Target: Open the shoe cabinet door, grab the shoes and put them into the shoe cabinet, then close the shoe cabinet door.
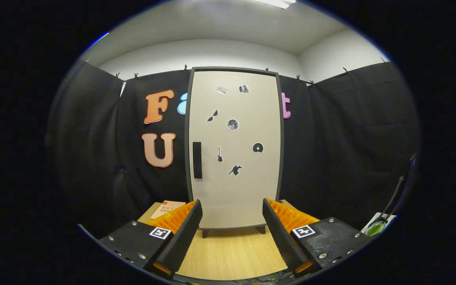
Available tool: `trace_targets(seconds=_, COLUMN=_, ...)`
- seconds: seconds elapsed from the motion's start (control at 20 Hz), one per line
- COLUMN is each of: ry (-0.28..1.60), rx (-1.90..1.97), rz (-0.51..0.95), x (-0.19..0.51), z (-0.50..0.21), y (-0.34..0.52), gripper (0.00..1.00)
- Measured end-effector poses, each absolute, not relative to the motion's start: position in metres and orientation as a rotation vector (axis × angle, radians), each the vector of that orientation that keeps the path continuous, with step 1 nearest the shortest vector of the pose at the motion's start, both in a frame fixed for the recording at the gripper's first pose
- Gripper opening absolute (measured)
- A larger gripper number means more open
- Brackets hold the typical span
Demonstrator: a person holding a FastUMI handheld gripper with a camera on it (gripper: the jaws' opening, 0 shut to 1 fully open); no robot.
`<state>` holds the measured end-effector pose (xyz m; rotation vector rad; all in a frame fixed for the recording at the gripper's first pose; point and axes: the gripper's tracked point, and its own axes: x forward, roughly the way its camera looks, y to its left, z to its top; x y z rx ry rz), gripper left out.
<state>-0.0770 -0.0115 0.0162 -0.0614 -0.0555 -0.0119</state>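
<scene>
Jaws apart — shoe cabinet door (234, 148) shut

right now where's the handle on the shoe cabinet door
In the gripper view, the dark handle sits on the left edge of the closed cabinet door, about halfway up, beyond the open gripper and left of the guitar sticker.

Cabinet (234, 146) door shut, inside hidden. Fingers (180, 233) of the parted gripper (232, 215) cover the cabinet's lower corners, most of a paper (166, 208) at lower left. Stickers (232, 124) on door too small to identify. Green thing (375, 228) at lower right cut off, unclear.
</scene>
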Motion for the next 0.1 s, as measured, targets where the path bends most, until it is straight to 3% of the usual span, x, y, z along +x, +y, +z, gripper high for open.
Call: trace_targets(seconds=0.1, ry=-0.053, rx=-0.056, rz=-0.011, x=-0.0783, z=0.0159, y=-0.0121, gripper=0.95)
